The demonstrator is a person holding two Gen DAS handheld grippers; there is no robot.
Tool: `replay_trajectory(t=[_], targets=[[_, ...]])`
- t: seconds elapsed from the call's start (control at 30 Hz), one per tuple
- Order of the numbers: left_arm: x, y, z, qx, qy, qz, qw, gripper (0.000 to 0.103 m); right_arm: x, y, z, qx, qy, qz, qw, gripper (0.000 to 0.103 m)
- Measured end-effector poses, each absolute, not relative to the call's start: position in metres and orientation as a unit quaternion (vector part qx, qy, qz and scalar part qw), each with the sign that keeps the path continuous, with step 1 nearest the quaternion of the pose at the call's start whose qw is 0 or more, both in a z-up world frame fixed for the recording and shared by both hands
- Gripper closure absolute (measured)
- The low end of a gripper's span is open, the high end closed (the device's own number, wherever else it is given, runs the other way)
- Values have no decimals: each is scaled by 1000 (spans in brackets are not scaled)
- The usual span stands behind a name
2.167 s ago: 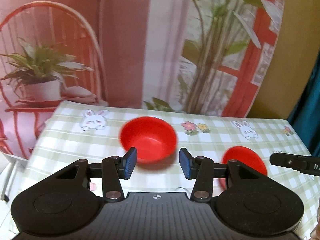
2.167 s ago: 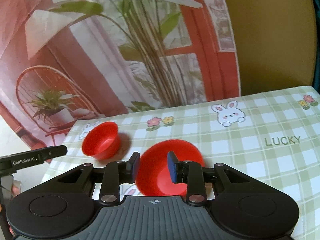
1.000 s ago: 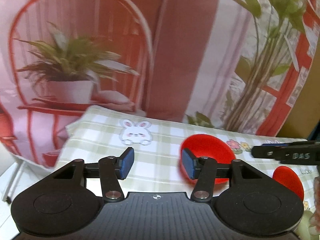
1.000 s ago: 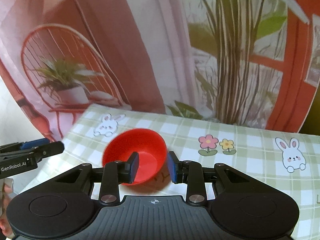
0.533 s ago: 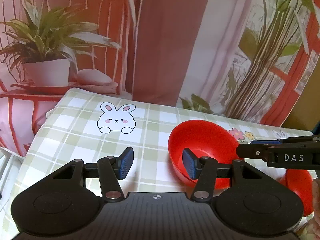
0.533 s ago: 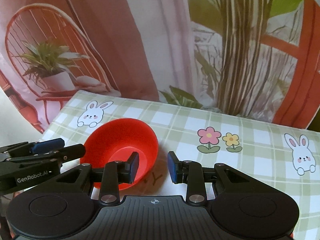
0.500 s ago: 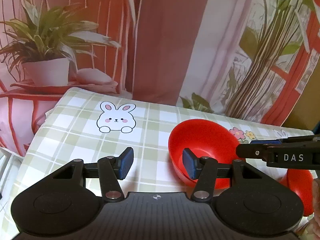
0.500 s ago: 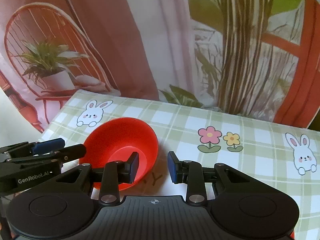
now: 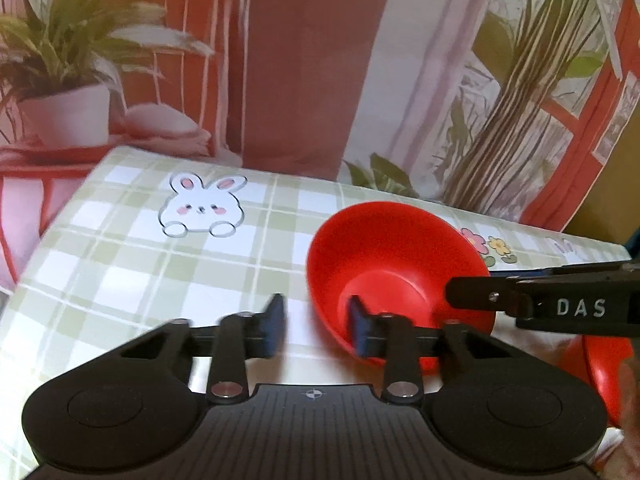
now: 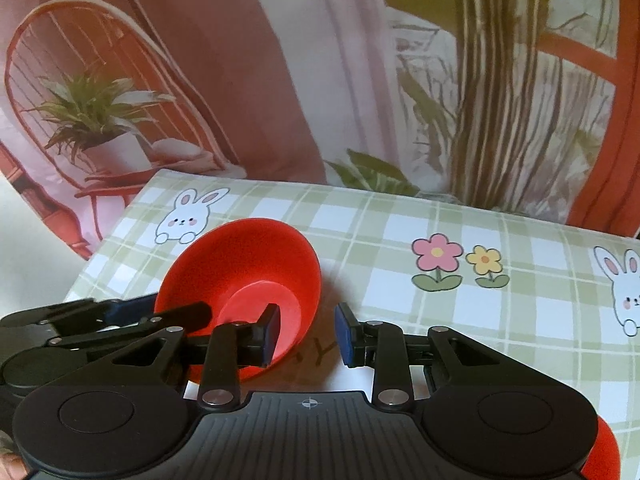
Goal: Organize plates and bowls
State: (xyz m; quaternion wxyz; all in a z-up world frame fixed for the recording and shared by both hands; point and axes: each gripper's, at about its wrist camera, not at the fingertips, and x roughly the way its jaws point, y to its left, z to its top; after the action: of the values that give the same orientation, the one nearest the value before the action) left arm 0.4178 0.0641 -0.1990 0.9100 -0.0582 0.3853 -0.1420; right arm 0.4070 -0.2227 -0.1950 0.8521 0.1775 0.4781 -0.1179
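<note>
A red bowl point(image 9: 392, 276) point(image 10: 244, 264) stands on the checked tablecloth point(image 9: 132, 264). My left gripper point(image 9: 319, 331) straddles the bowl's left wall, with one finger inside and one outside. Its jaws are closing, and a strip of cloth still shows between the outer pad and the wall. My right gripper point(image 10: 308, 334) straddles the bowl's opposite wall, open, with its left finger inside the bowl. Its black finger point(image 9: 472, 298) reaches in from the right in the left wrist view. A second red dish point(image 9: 604, 376) point(image 10: 608, 456) lies close by, mostly cut off at the picture's edge.
The table's left edge point(image 9: 48, 236) drops off just beyond the bunny print. A printed backdrop point(image 10: 280, 80) of plants and a chair hangs right behind the far edge. Flower prints point(image 10: 460, 264) mark bare cloth to the right of the bowl.
Both grippers have sunk toward the bowl, which now looks larger. The left jaws have narrowed around the bowl's wall. The right jaws keep the same gap.
</note>
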Motion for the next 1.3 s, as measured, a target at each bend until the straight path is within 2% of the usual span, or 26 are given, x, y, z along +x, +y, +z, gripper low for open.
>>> replay_trajectory(t=[0.03, 0.1, 0.6, 1.3], targets=[[418, 65, -199, -66, 387, -147, 908, 84, 407, -221, -194, 177, 478, -114, 853, 76], [415, 65, -199, -71, 387, -152, 907, 85, 407, -217, -192, 174, 476, -106, 855, 78], [370, 71, -179, -68, 376, -136, 914, 85, 381, -193, -165, 187, 461, -95, 862, 78], [275, 58, -145, -98, 354, -117, 923, 85, 290, -172, -115, 206, 415, -81, 882, 77]])
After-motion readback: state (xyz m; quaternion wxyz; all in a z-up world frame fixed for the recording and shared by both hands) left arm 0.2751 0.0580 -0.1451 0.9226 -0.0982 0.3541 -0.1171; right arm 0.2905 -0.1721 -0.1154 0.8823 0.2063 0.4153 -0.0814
